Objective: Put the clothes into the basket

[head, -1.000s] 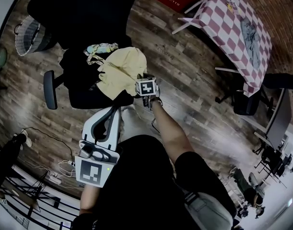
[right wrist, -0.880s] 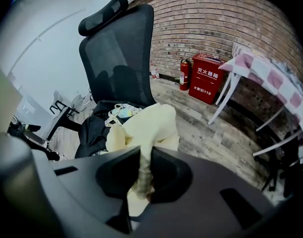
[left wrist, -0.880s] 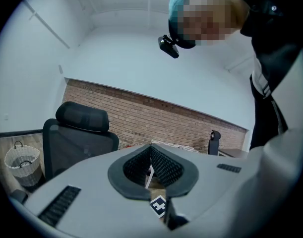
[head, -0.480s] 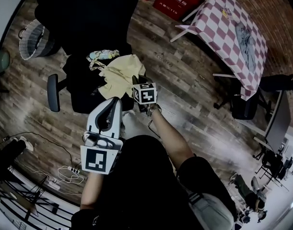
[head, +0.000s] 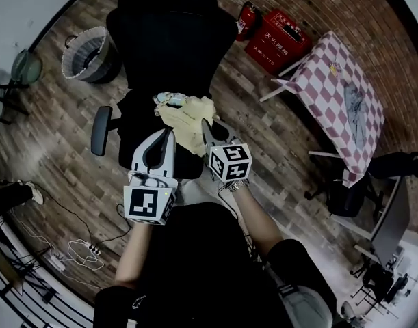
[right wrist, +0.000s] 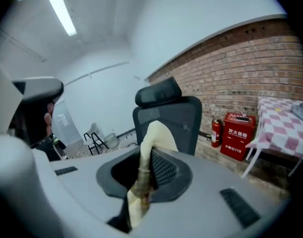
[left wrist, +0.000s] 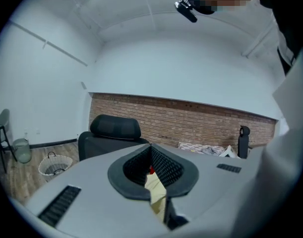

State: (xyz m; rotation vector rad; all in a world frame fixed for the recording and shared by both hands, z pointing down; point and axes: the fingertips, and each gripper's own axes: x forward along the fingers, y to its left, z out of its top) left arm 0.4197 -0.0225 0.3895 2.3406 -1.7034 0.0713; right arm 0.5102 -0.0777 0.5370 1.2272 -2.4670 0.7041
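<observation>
A pale yellow garment (head: 188, 119) hangs bunched over the seat of a black office chair (head: 169, 39). My right gripper (head: 207, 126) is shut on it; in the right gripper view the yellow garment (right wrist: 144, 182) is pinched between the pads and rises past the tips. A small patterned garment (head: 169, 100) lies on the seat just behind it. My left gripper (head: 169, 135) is beside the right one, to its left, with jaws together and nothing in them. The woven basket (head: 89, 52) stands on the floor at the far left of the chair; the left gripper view also shows the basket (left wrist: 54, 165).
A red box (head: 280, 45) and a fire extinguisher (head: 244, 20) stand by the brick wall. A checkered table (head: 338, 91) with a grey cloth is at the right. Cables (head: 79, 251) lie on the wooden floor at lower left, and the chair armrest (head: 101, 130) juts left.
My right gripper has risen, drawing the yellow garment up off the seat into a bunch. My left gripper has come forward beside it, close to the chair.
</observation>
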